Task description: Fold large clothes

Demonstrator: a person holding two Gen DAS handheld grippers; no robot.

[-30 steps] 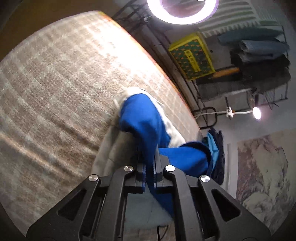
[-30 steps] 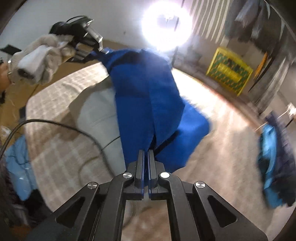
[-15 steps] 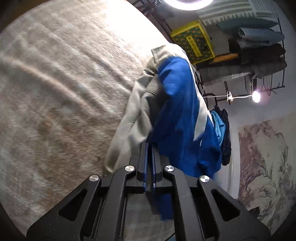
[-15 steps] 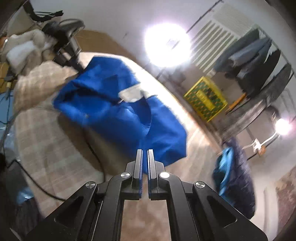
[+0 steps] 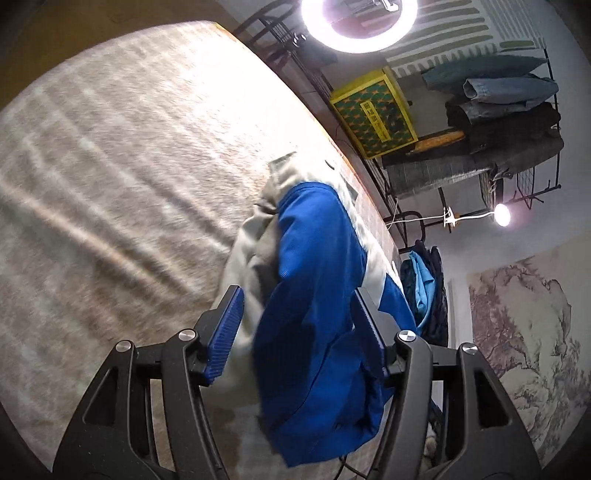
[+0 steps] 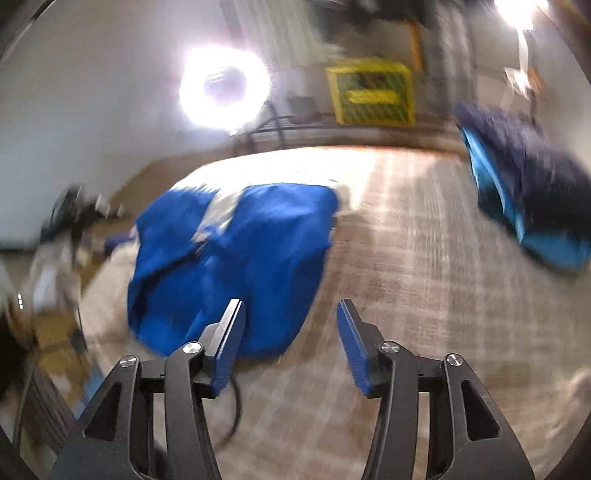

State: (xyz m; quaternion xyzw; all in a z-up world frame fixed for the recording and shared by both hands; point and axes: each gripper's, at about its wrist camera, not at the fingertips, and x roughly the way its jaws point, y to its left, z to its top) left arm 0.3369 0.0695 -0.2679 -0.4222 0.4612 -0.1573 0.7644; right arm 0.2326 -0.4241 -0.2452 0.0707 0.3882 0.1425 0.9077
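A blue and grey-white garment (image 5: 314,295) lies bunched on the beige checked bed cover (image 5: 110,166). My left gripper (image 5: 299,317) stands over it with its jaws opening; a blue fold lies loosely between the ribbed blue pads (image 5: 225,332), which do not press on it. In the blurred right wrist view the same garment (image 6: 229,266) lies folded in a heap to the left. My right gripper (image 6: 291,336) has its jaws opening too, with only bed cover (image 6: 406,277) between them, just right of the garment's near edge.
A pile of dark and light blue clothes (image 6: 524,206) sits at the bed's far right corner. Beyond the bed stand a ring light (image 5: 358,22), a yellow crate (image 5: 373,114), a rack of hanging clothes (image 5: 498,122) and a small lamp (image 5: 502,214). A black cable (image 6: 232,413) trails near the right gripper.
Both grippers have opened and let go of the blue garment, which has dropped onto the bed in a heap. The right gripper has swung right and rolled, so its view is blurred.
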